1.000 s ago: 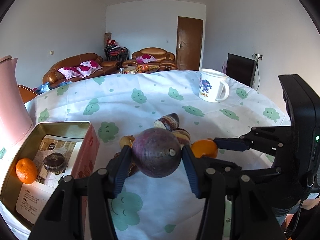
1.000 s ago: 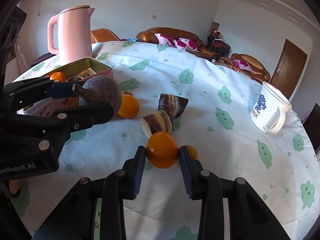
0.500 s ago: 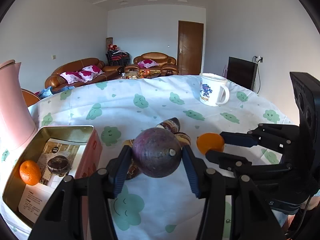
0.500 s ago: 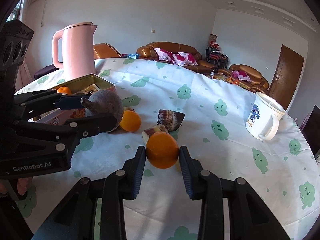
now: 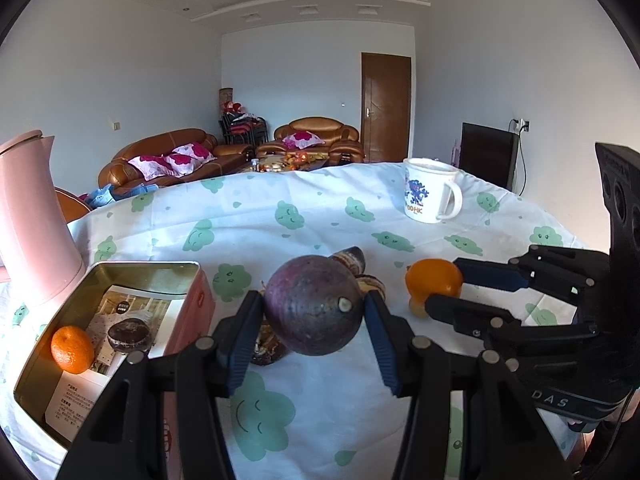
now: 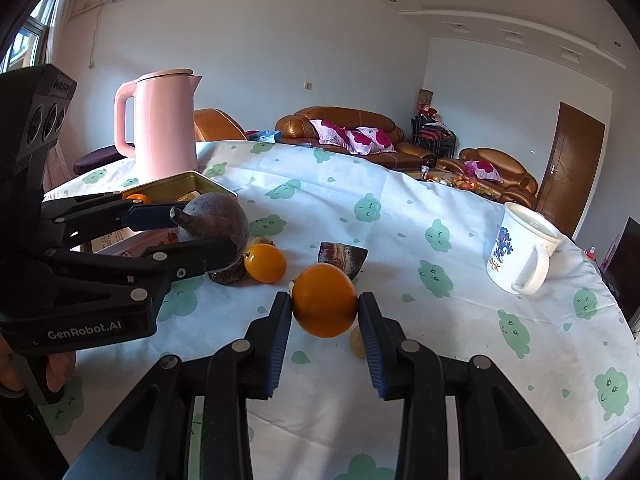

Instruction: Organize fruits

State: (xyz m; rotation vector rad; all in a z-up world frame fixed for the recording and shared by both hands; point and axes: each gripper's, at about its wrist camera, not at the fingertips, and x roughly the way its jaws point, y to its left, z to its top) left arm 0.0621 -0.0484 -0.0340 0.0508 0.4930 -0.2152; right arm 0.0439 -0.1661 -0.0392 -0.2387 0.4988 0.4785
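My left gripper [image 5: 314, 314] is shut on a round dark purple fruit [image 5: 314, 304] and holds it above the table; it also shows in the right wrist view [image 6: 214, 228]. My right gripper [image 6: 324, 312] is shut on an orange [image 6: 324, 306], lifted off the cloth; the orange also shows in the left wrist view [image 5: 434, 280]. An open gold tin [image 5: 96, 276] at the left holds a small orange [image 5: 72, 349] and a dark round fruit [image 5: 129, 334]. Another orange [image 6: 265, 263] and brown cut pieces [image 6: 342, 258] lie on the table.
A pink kettle [image 6: 164, 124] stands behind the tin. A white mug [image 6: 520, 258] stands at the right. A small yellowish fruit [image 6: 356, 342] lies under my right gripper. The tablecloth [image 6: 400, 220] is white with green cloud faces.
Both grippers have risen with their fruits. The orange in my right gripper has lifted clear of the cut pieces on the table.
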